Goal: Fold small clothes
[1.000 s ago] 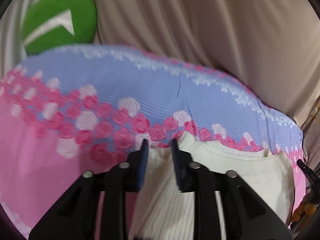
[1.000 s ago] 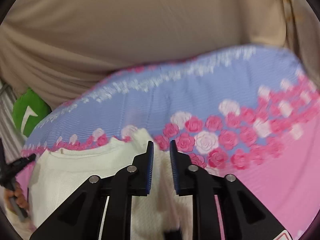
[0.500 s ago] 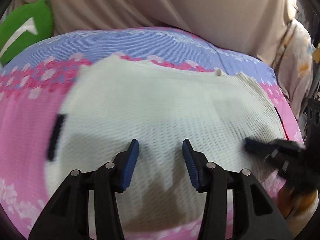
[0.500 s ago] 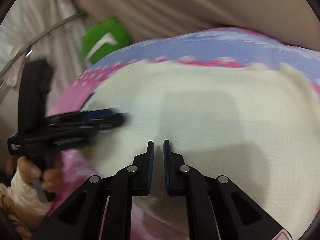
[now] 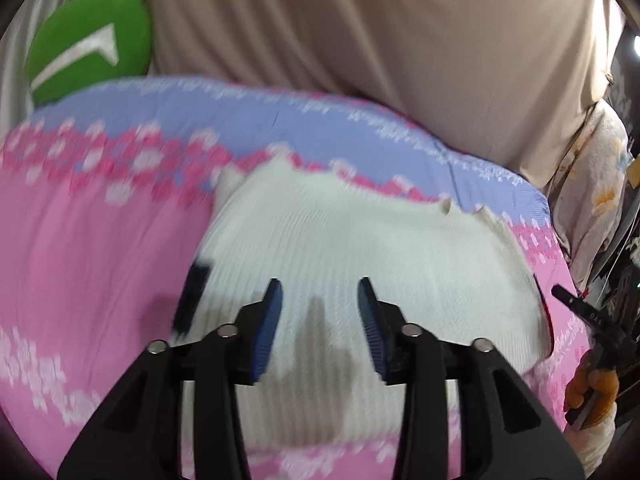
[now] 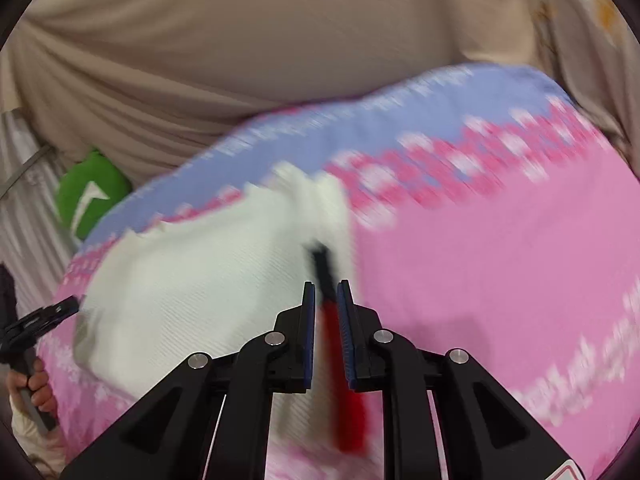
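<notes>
Cream garment (image 5: pixel 360 248) amid bare bedspread (image 5: pixel 100 248)

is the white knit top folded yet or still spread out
Spread out: the white knit top lies flat as one wide sheet on the pink floral bedsheet; no fold visible.

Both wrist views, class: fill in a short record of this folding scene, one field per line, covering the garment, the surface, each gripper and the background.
garment: cream ribbed knit garment, lying flat, with a black and red trim strip at its edge
surface: pink and lilac rose-print bedcover
left gripper: open, above the garment, holding nothing
right gripper: narrow gap between the jaws, trim strip seen in the gap; grip unclear from blur
background: beige draped cloth, green cushion with a white mark
</notes>
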A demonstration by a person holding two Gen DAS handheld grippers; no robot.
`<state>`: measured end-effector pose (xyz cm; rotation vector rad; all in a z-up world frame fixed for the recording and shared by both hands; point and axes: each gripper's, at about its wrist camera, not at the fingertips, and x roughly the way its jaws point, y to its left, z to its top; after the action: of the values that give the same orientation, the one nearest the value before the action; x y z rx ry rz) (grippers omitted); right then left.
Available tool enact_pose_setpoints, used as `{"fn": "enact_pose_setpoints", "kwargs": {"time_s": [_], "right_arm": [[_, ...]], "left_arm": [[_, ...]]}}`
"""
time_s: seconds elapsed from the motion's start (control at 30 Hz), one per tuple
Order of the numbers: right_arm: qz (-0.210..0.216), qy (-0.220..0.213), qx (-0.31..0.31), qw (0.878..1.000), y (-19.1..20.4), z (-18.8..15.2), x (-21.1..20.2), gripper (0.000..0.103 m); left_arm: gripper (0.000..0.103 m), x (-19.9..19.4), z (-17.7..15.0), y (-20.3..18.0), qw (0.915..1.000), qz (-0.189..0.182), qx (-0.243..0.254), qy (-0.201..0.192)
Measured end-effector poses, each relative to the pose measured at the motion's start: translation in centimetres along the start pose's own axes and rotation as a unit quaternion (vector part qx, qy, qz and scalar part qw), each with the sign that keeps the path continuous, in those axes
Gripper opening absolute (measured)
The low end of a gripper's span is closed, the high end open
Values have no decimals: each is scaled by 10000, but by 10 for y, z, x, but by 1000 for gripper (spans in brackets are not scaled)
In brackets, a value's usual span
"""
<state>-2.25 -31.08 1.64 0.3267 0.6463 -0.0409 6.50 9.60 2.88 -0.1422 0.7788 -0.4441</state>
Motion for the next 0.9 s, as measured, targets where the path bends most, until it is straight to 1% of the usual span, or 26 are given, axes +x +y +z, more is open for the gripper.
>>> {"fn": "enact_pose_setpoints", "kwargs": {"time_s": [0.07, 0.13, 0.17, 0.2, 0.23, 0.3, 0.33, 0.37, 0.4, 0.43, 0.47, 0.53, 0.57, 0.6, 0.63, 0.67, 0.7, 0.73, 0.83, 0.9], "right_arm": [[235, -45, -256, 9994, 22, 20, 12, 16], [446, 71, -403, 9982, 43, 39, 39, 22], [547, 197, -414, 9975, 48, 46, 57, 22], [531, 288, -419, 9973, 50, 47, 67, 23], [431, 389, -437, 9974, 53, 48, 80, 23], [80, 620, -467, 9970, 49, 45, 114, 23], [-215, 874, -385, 9952, 42, 38, 136, 22], [-257, 1055, -277, 9937, 36, 34, 146, 19], [-204, 960, -159, 9951, 32, 36, 142, 17], [-206, 974, -117, 9950, 31, 39, 140, 17], [-184, 978, -61, 9950, 29, 38, 142, 17], [-200, 820, 35, 9964, 27, 38, 137, 14], [-236, 538, 82, 9982, 27, 39, 129, 14], [-240, 282, 130, 9992, 27, 39, 118, 20], [-273, 158, 174, 9994, 24, 40, 113, 21], [-372, 226, 236, 9988, 22, 42, 115, 22], [-478, 573, 341, 9966, 17, 42, 126, 23], [-425, 903, 379, 9943, 14, 43, 137, 23], [-476, 949, 337, 9938, 18, 53, 136, 25], [-444, 754, 334, 9956, 19, 54, 128, 25]], "left_arm": [[61, 10, 18, -13, 9998, 44, 88, -146], [64, 31, 35, -21, 9998, 42, 98, -163], [64, 47, 44, -23, 9999, 59, 90, -102], [64, 59, 48, -22, 9999, 94, 93, -32], [64, 75, 51, -20, 9998, 162, 47, 77], [64, 105, 50, -11, 9991, 268, 6, 334], [64, 117, 47, -5, 9984, 348, -46, 445], [64, 127, 42, 0, 9979, 413, -38, 493], [65, 128, 37, -1, 9985, 475, 166, 217], [67, 128, 35, -3, 9982, 489, 260, 208], [72, 127, 35, -6, 9981, 501, 299, 201], [75, 129, 34, -9, 9977, 518, 374, 228], [75, 128, 34, -9, 9977, 521, 374, 225], [75, 128, 33, -8, 9979, 499, 350, 218], [75, 128, 33, -7, 9981, 482, 331, 210], [75, 127, 33, -7, 9981, 478, 322, 206], [75, 128, 33, -8, 9979, 504, 337, 209], [75, 128, 33, -9, 9977, 540, 360, 217], [75, 131, 33, -12, 9968, 634, 427, 251], [75, 132, 33, -13, 9963, 670, 457, 270]]}}
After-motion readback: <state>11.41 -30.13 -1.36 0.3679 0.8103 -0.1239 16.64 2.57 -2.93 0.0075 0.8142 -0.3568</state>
